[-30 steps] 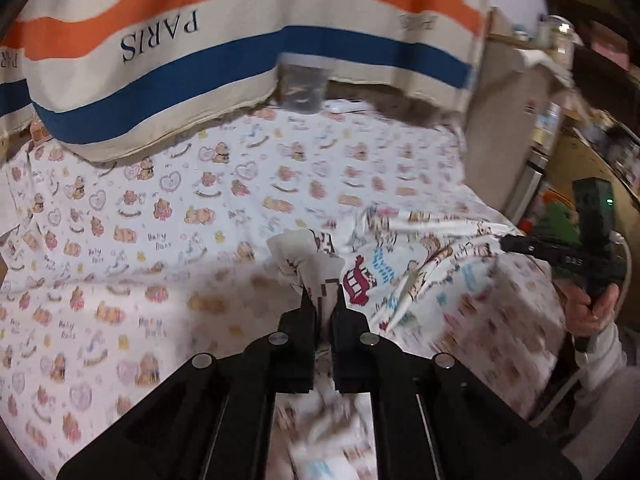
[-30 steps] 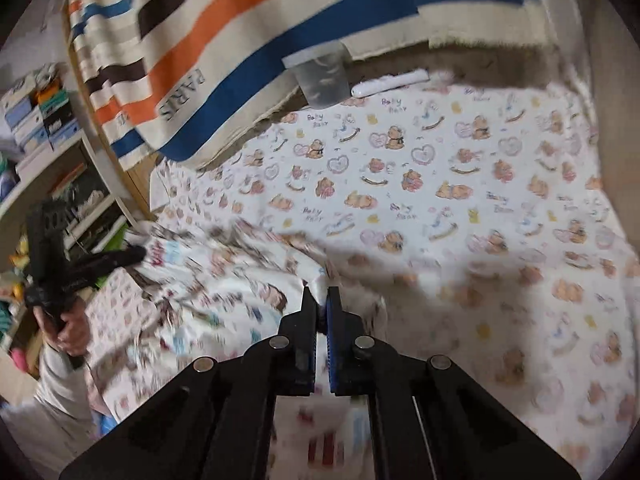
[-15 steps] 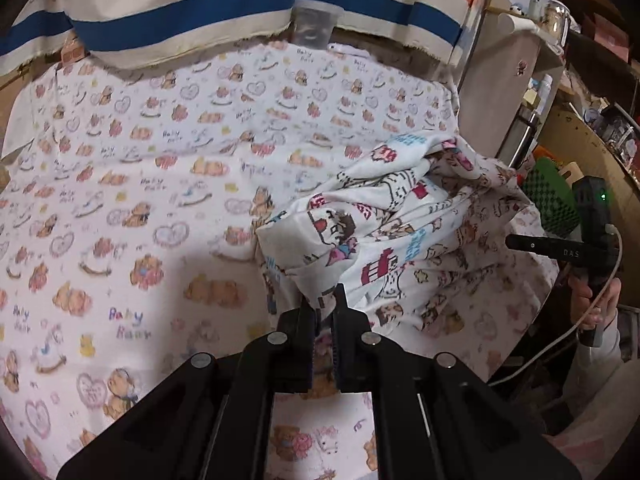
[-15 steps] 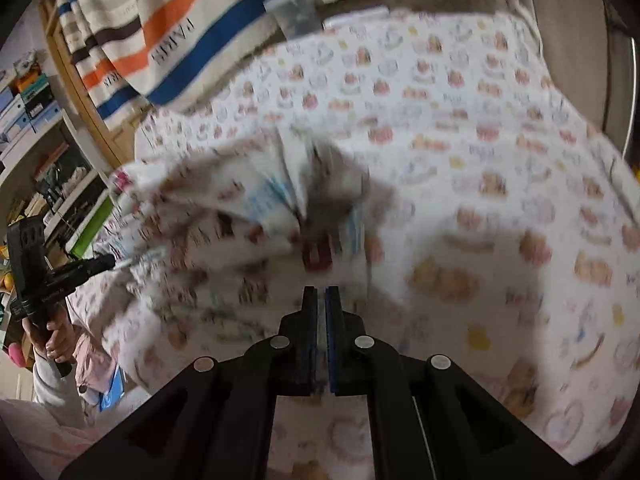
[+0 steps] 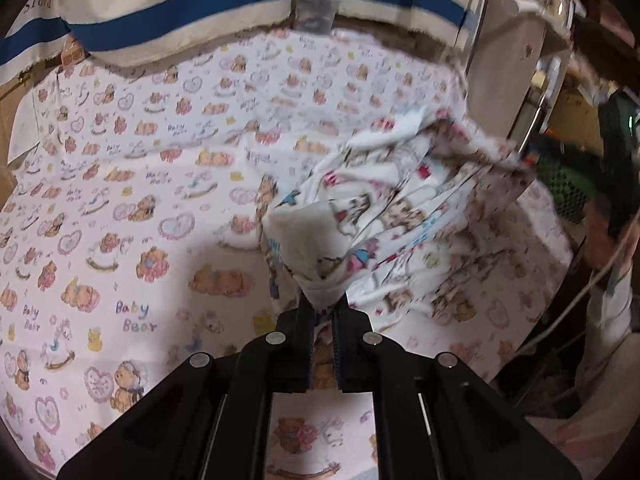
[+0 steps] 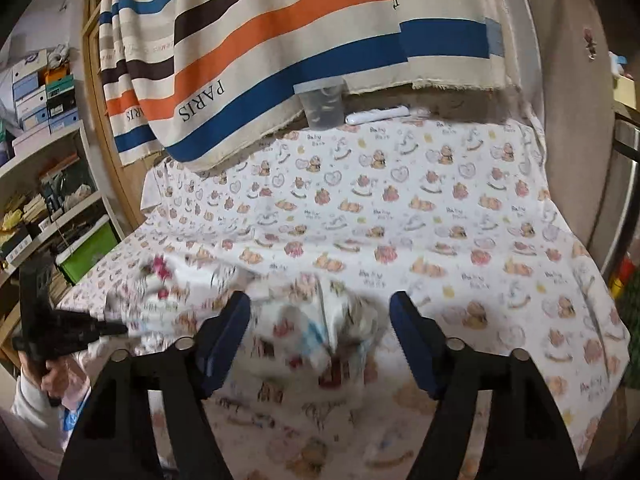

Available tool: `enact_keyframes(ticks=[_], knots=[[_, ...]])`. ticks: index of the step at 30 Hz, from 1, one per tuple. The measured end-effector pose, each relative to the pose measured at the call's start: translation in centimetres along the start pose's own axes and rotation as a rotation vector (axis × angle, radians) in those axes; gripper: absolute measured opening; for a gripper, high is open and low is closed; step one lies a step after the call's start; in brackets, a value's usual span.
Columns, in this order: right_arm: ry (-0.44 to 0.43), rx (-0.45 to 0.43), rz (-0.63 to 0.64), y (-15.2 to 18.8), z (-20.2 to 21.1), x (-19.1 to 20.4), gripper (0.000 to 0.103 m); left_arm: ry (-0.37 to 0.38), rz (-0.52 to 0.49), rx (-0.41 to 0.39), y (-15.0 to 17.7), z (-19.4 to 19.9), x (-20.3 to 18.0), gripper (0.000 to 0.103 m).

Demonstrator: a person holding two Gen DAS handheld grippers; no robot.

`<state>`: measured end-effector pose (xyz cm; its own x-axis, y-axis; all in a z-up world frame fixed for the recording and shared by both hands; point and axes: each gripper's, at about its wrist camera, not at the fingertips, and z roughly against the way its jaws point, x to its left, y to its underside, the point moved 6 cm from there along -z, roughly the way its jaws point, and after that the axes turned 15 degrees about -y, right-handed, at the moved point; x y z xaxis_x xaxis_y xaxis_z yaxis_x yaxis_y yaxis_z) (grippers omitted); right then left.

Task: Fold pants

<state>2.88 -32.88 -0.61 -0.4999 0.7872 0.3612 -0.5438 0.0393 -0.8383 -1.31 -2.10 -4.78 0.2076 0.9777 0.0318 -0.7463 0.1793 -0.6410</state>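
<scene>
Motion blur smears the pants point(image 6: 320, 332) in the right wrist view, so their folds and edges are hard to read there. The left gripper point(image 5: 323, 308) is clamped on a bunched corner of the pants point(image 5: 384, 216), which trail off to the right across the bear-print sheet point(image 5: 132, 184). The right gripper point(image 6: 320, 312) stands wide open above the crumpled cloth, holding nothing. A striped blanket point(image 6: 280, 40) hangs behind, with a clear plastic cup point(image 6: 322, 104) and a white remote point(image 6: 378, 114) at the sheet's far edge.
</scene>
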Motion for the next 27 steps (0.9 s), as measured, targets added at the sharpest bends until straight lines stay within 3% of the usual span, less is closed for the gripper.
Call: enact_keyframes(ticks=[1, 4, 7, 9, 10, 13, 15, 17, 21, 23, 24, 25, 27], knots=[[-0.033, 0.009, -0.027, -0.3, -0.7, -0.1, 0.049, -0.01, 0.0, 0.015, 0.2, -0.3, 0.0, 0.007], [-0.08, 0.073, -0.055, 0.3, -2.9, -0.3, 0.031, -0.005, 0.01, 0.022, 0.5, -0.5, 0.2, 0.007], [-0.01, 0.151, 0.001, 2.6, -4.2, -0.1, 0.018, 0.006, 0.01, -0.004, 0.2, 0.4, 0.4, 0.008], [0.006, 0.185, 0.022, 4.2, -4.3, 0.1, 0.017, -0.003, -0.001, -0.043, -0.4, 1.6, 0.4, 0.01], [0.01, 0.209, 0.02, 5.1, -4.3, 0.2, 0.017, -0.009, -0.006, -0.072, -1.0, 2.3, 0.4, 0.018], [0.014, 0.259, -0.014, 7.3, -4.1, -0.3, 0.017, -0.01, 0.006, -0.19, -2.9, 4.8, 0.7, 0.068], [0.016, 0.277, -0.053, 8.1, -4.2, -1.2, 0.017, 0.004, 0.027, -0.259, -4.3, 6.1, 0.8, 0.07], [0.017, 0.286, -0.081, 8.7, -4.3, -1.8, 0.017, -0.006, 0.013, -0.278, -5.6, 6.1, 0.4, 0.071], [-0.007, 0.269, -0.105, 8.4, -4.0, -1.8, 0.017, -0.048, -0.026, -0.224, -7.1, 3.1, -0.6, 0.071], [-0.005, 0.251, -0.088, 7.9, -3.4, -1.3, 0.02, -0.049, -0.027, -0.175, -7.0, 1.4, -0.7, 0.07], [0.01, 0.243, -0.076, 7.6, -3.2, -1.2, 0.035, -0.051, -0.023, -0.159, -6.9, 0.7, -0.7, 0.068], [0.031, 0.219, -0.055, 7.2, -2.7, -0.9, 0.059, -0.05, -0.016, -0.147, -7.0, 0.0, -0.6, 0.061], [0.064, 0.151, 0.002, 6.2, -1.8, -0.4, 0.07, -0.039, 0.0, -0.141, -7.0, -0.4, -0.5, 0.045]])
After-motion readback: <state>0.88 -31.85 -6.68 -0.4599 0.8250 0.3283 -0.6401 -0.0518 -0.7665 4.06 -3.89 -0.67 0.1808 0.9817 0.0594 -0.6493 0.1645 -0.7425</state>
